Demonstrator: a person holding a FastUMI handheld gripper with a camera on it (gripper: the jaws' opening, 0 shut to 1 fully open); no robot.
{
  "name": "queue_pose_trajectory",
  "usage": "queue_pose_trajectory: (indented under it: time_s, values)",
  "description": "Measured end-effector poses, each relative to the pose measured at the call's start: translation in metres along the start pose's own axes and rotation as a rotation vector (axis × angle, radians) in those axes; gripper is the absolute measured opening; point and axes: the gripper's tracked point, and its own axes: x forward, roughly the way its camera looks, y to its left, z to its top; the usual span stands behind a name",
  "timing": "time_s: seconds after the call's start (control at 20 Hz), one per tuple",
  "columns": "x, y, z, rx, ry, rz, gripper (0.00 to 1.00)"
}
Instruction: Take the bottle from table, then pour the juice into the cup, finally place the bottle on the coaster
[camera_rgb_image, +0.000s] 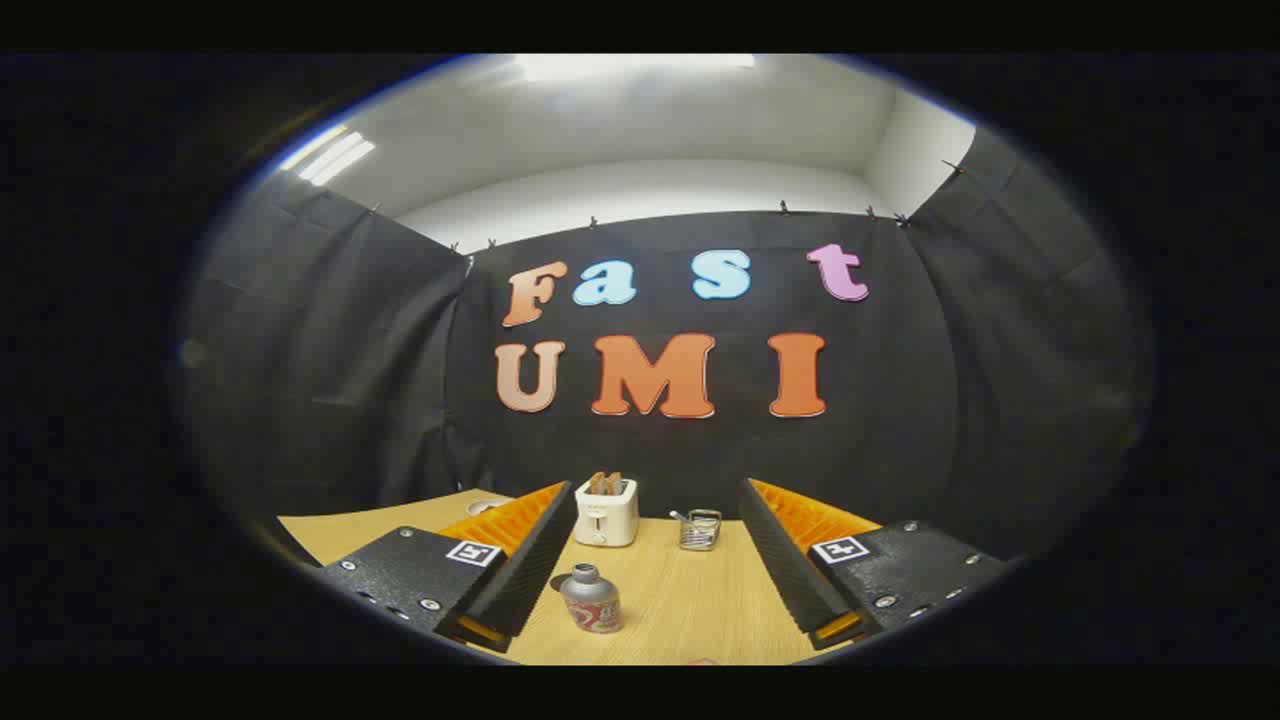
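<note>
one bottle (591, 600) stands upright on the wooden worktop (700, 600), low between the two fingers of the tool (650, 560) and nearer the left finger than the right. it is short and squat, with a silvery grey body, a narrower neck and a grey cap on top; a label with red and white print wraps the lower part of its body. neither finger touches it. a small dark round patch, too blurred to identify, lies on the worktop just behind the bottle and beside the left finger.

the tool's fingers are spread wide apart and hold nothing, with bare wood showing between them. each finger has a ribbed inner face, and each mount carries a small square black-and-white marker.

two things stand farther back on the worktop, beyond the bottle. a white toaster (606, 511) with two brown slices of toast sticking out of its top stands near the far edge, roughly in line with the bottle and slightly to its right. a small wire basket (699, 530), with something thin leaning in it, stands to the right of the toaster and well apart from the bottle. at the far left of the worktop, past the left finger, part of a pale round thing (487, 506) shows; most of it is hidden by the finger, so i cannot tell what it is.

nothing stands between the spread fingers and the bottle.
</note>
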Motion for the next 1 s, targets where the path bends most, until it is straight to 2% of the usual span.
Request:
queue_pose_trajectory:
  time_s: [0.15, 0.45, 0.75, 1.0]
  values:
    - [0.002, 0.009, 0.002, 0.004, -0.004, 0.028, 0.97]
    - [-0.001, 0.009, -0.004, -0.042, -0.002, 0.019, 0.97]
    - [0.007, 0.015, -0.017, -0.035, 0.006, 0.02, 0.97]
    - [0.012, 0.037, -0.042, -0.042, 0.045, 0.076, 0.97]
